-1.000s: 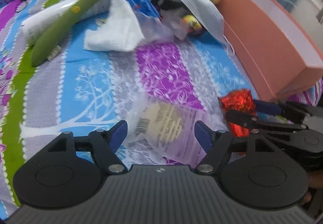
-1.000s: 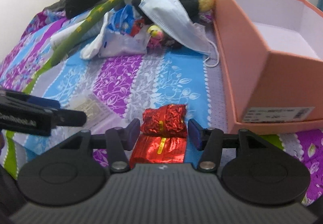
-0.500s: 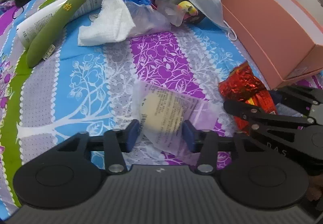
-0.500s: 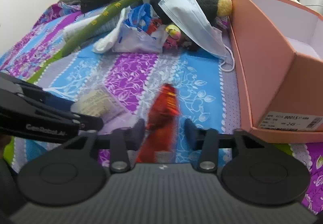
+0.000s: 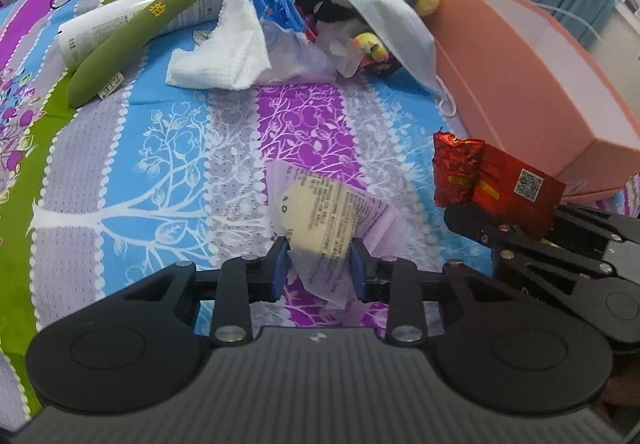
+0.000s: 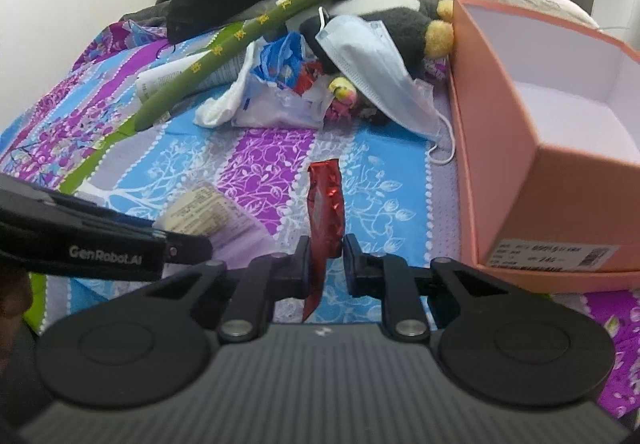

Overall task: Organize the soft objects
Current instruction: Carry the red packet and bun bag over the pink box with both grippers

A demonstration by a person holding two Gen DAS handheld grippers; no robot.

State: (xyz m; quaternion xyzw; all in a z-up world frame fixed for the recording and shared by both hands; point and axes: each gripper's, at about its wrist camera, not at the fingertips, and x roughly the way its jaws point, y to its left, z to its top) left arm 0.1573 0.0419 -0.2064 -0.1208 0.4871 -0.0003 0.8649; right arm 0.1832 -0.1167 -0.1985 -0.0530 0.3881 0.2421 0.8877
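The face mask (image 6: 374,63) covers much of the dark plush toy (image 6: 404,29). Print on the box label (image 6: 554,251) is too blurred to read.

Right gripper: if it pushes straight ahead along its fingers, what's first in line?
Beyond the red packet its closing jaws grip, probably the patterned bedspread, then the face mask; depth unclear.
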